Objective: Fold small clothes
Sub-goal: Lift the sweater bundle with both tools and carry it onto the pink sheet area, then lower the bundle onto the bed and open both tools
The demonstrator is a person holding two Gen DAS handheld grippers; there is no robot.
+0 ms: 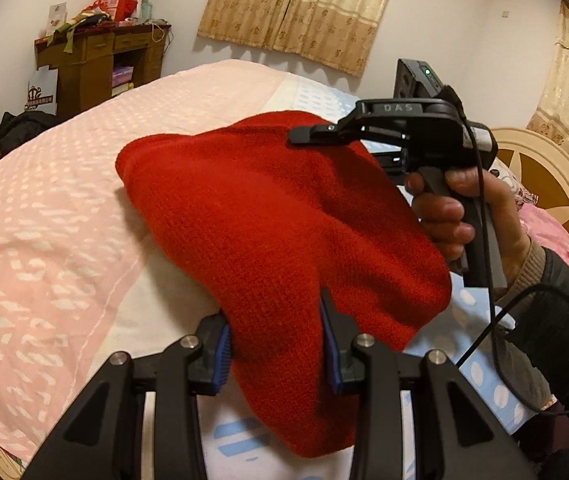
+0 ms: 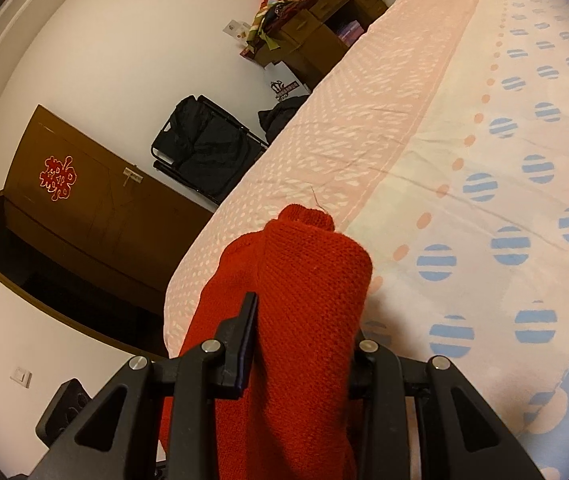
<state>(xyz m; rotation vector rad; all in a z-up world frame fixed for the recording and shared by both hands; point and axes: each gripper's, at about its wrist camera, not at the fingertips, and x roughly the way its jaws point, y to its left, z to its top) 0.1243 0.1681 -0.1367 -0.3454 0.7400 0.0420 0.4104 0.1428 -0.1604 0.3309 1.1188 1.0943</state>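
With both the left tongs and the right tongs clamped on thick folds of the red sweater, which we hold just over the bed, we risk the bulky knit slipping out and unfolding.

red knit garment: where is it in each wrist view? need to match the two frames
Left wrist: red knit garment fills the centre, bunched over the bed, clamped between the left gripper at bottom.
Right wrist: same garment at lower centre, pinched in the right gripper.
Shared landmark: brown desk against the white wall.
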